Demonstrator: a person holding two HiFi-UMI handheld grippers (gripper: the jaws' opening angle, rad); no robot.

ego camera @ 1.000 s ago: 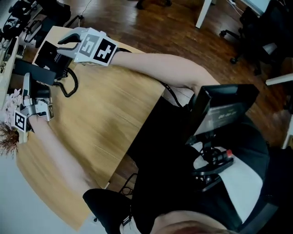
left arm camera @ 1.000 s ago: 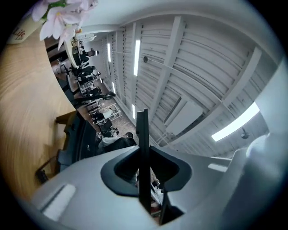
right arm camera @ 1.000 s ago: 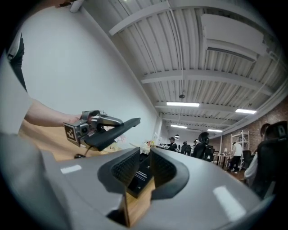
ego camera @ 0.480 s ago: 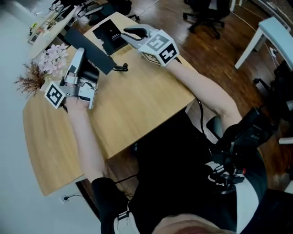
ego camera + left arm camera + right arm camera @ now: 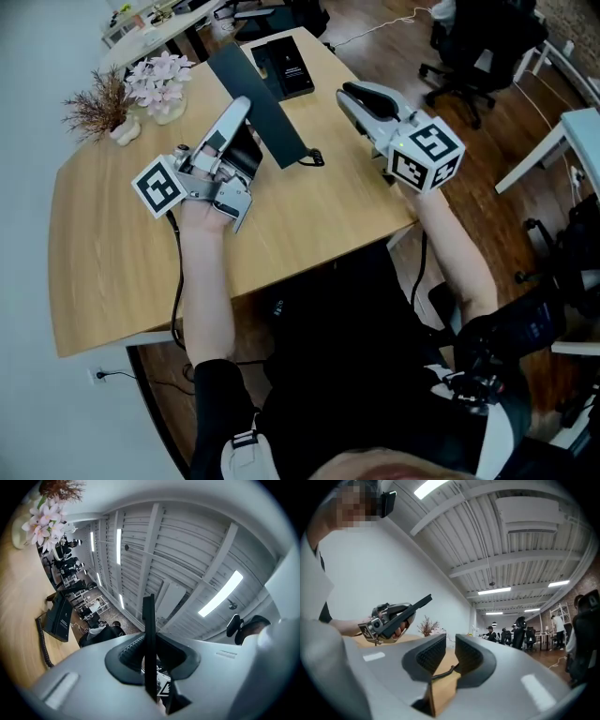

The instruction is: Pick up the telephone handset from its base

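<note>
Already the handset (image 5: 261, 103) is off its base (image 5: 289, 64), pinched edge-on in the clenched left gripper (image 5: 236, 112) above the table (image 5: 112, 262), cord (image 5: 314, 157) trailing. Right gripper (image 5: 352, 96) is slack, jaws apart w/ nothing btwn. Prob. light, stiff, smooth plastic; best gripped mid-bar across its thin faces. Cord may tug.

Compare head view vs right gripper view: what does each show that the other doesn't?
Head view only: the phone base at the table's far end, and the right gripper from outside.
Right gripper view only: its own jaws standing apart with nothing between them, ceiling lights, and people in the background.
Both: the left gripper clamped on the handset, the flowers and the tabletop.
</note>
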